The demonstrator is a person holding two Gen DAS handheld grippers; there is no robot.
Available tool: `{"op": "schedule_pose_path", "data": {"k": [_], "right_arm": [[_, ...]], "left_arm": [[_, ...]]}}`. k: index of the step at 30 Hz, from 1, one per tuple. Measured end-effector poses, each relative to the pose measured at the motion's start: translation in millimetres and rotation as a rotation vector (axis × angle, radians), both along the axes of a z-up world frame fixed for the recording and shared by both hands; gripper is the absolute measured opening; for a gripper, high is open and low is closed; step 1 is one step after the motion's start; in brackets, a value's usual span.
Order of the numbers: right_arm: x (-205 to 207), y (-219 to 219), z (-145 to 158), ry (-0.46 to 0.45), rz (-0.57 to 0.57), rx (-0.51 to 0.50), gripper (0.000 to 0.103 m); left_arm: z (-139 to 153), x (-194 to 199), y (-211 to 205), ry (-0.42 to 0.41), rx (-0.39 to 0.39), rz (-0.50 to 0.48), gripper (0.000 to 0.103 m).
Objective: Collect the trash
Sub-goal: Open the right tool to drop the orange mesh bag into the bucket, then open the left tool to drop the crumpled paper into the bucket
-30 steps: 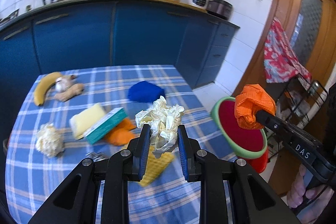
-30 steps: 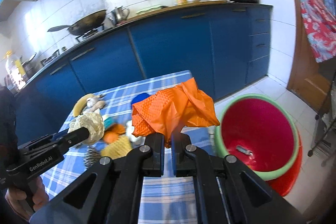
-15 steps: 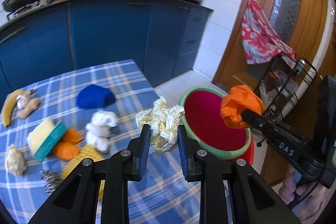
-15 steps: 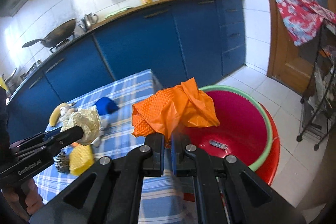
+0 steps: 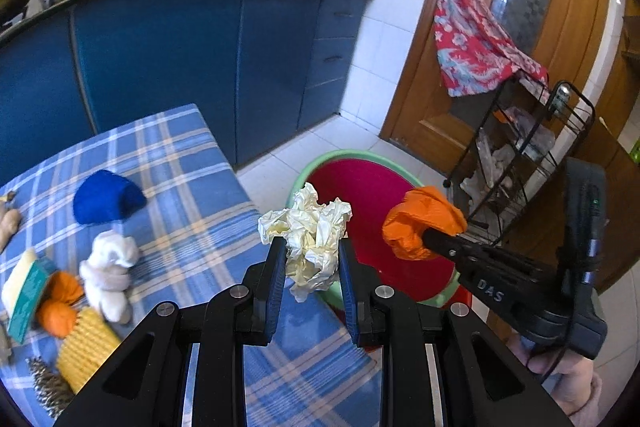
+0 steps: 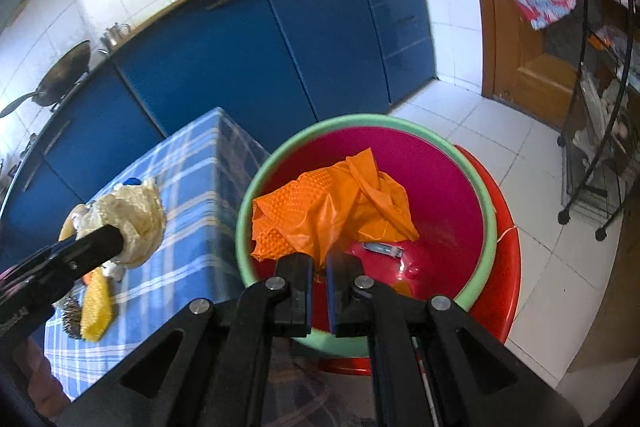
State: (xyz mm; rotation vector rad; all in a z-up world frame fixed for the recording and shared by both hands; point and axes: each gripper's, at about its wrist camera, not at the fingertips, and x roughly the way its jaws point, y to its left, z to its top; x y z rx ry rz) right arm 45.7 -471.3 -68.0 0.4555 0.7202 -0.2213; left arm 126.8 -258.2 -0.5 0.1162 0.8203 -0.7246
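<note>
- The table under a blue plaid cloth (image 5: 188,187) is standing just beside the round red basin with a green rim (image 6: 486,211), which is sitting on the white tiled floor.
- The red basin is holding a small flat metal piece (image 6: 382,249) on its bottom.
- The right gripper (image 6: 319,267) is hanging over the basin, its jaws pinching the crumpled orange plastic bag (image 6: 332,207) in a narrow gap; the bag is hanging above the red inside of the basin.
- The left gripper (image 5: 312,259) is hanging at the table edge nearest the basin, its jaws clamping the crumpled cream paper wad (image 5: 310,235), which is standing out above the fingertips towards the basin's rim.
- On the cloth, well away from the basin, a blue cloth bundle (image 5: 106,197), a white crumpled tissue (image 5: 110,269), a yellow ribbed sponge (image 5: 86,349), a yellow-and-teal scrubbing sponge (image 5: 24,285), orange scraps (image 5: 60,303) and a steel wool scourer (image 5: 50,389) are lying.
</note>
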Motion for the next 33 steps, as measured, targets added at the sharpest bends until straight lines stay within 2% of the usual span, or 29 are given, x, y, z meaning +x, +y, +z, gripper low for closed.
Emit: {"op": "schedule_pose_path", "data": {"k": [10,12,16,29,32,33], "right_arm": [[21.0,-22.7,-28.3,0.045,-0.039,0.019,0.013],[23.1,-26.5,-32.0,0.048,-0.041,0.031,0.015],[21.1,-28.4,-30.9,0.034,-0.045,0.028,0.028],[-15.1,-43.4,-11.2,-0.033,-0.129,0.027,0.029],[-23.4,-45.6,-9.6,-0.04,-0.142,0.027,0.029],[-25.6,-46.1,-9.2,-0.04,-0.144,0.026,0.029]], "left_arm": [[-14.7,7.7,-24.1,0.024,0.028,-0.026,0.026],[-16.2,8.5,-26.0,0.026,0.031,-0.03,0.026],[-18.9,8.2,-32.6,0.029,0.038,-0.039,0.026],[-36.9,2.9,-61.7,0.044,0.067,-0.111,0.027],[-44.0,3.2,-65.8,0.06,0.071,-0.115,0.028],[-45.1,3.7,-66.5,0.065,0.07,-0.112,0.032]]}}
